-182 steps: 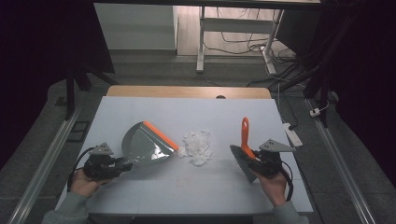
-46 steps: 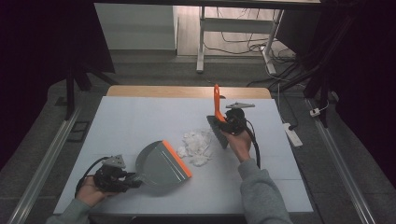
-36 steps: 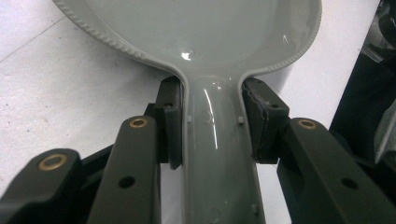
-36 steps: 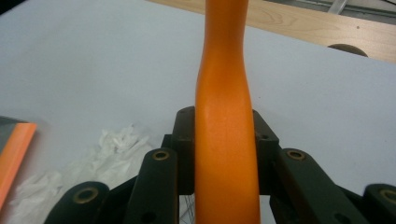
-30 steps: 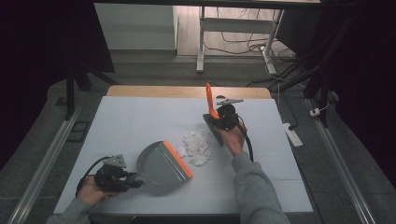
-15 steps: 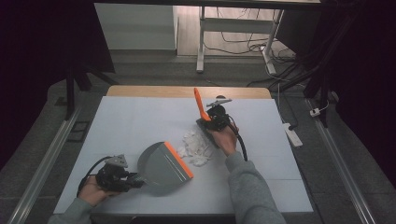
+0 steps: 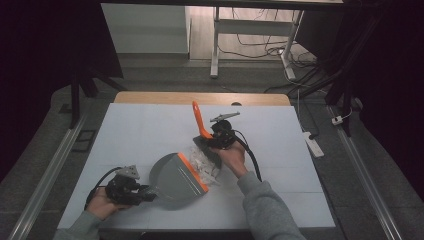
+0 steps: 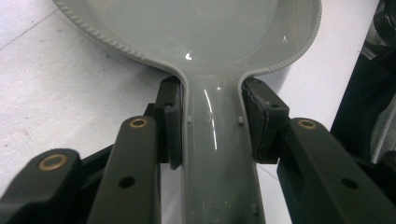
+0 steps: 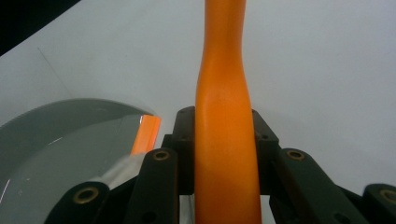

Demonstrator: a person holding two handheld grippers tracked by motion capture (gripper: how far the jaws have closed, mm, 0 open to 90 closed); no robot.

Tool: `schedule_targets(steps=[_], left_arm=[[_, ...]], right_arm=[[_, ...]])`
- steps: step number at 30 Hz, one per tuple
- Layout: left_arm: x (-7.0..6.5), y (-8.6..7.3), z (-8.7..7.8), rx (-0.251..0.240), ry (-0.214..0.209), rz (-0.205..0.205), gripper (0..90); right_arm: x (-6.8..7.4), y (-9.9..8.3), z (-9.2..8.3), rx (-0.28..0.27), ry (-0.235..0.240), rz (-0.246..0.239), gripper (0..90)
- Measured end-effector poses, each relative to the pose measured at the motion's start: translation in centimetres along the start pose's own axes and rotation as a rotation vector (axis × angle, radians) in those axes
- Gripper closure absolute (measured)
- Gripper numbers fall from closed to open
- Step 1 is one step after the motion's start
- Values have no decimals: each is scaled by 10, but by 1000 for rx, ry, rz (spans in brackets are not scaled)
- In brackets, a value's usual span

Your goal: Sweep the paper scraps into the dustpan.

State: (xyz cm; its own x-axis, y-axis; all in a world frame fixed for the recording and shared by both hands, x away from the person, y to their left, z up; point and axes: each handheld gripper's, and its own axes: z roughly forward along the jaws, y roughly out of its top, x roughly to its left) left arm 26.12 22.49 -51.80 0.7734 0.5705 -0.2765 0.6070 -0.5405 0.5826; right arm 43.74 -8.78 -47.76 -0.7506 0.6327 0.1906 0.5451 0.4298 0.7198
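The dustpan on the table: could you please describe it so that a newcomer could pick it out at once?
Start at the pale blue table and look to its near left part, where the left claw grips a handle. That handle belongs to the grey plastic dustpan. Its orange lip, touching the white scraps, sets it apart from the orange-handled brush.

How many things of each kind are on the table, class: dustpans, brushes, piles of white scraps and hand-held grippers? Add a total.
Dustpans: 1, the grey dustpan
Brushes: 1, the orange-handled brush
Piles of scraps: 1, the white scraps
Grippers: 2, the left gripper and the right gripper
Total: 5
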Motion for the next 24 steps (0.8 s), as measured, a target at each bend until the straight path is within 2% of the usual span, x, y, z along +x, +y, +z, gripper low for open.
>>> schedule_targets(steps=[3,7,8,12,18,24], left_arm=[[0,0,0,-1,-1,-1,616],[1,0,0,-1,-2,-4,616],[1,0,0,-1,-2,-3,616],[1,0,0,1,-1,-2,617],[1,1,0,-3,-5,-6,617],[1,0,0,-3,-4,-5,616]], right_arm=[[-4,4,-13,-45,-12,1,704],[-11,6,-25,-62,-39,-24,704],[-16,6,-30,-65,-66,-24,704],[-32,7,-36,-80,-123,0,704],[-47,11,-33,-83,-191,4,704],[-55,18,-11,-39,-206,7,704]])
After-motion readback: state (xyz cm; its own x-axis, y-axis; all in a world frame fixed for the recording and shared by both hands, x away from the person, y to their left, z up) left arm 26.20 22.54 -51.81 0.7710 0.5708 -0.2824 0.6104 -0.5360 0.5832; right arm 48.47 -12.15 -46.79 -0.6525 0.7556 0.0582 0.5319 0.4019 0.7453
